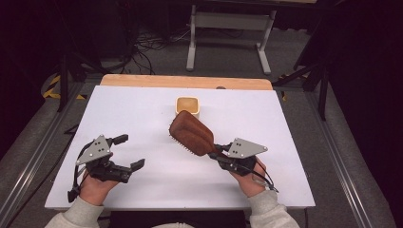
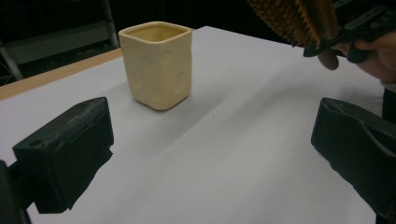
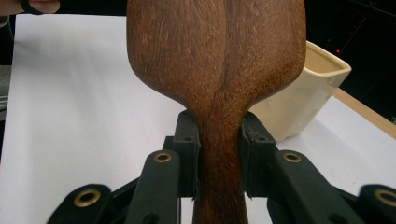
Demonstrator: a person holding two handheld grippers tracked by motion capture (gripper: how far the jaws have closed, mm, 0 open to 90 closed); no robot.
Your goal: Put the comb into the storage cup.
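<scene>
The wooden hairbrush (image 1: pixel 191 132) was pinched by its narrow handle in the right claw (image 1: pixel 219 153), its broad head carried clear of the counter (image 1: pixel 142 114) just ahead of that claw, with the cream cup (image 1: pixel 187 106) close beyond the head. Because only the slim handle was gripped, it was judged that the heavy head could pivot or slip between the pads, or clip the cup's rim and tip it. The left claw (image 1: pixel 131 151) was held spread and empty, well apart from the brush.
</scene>
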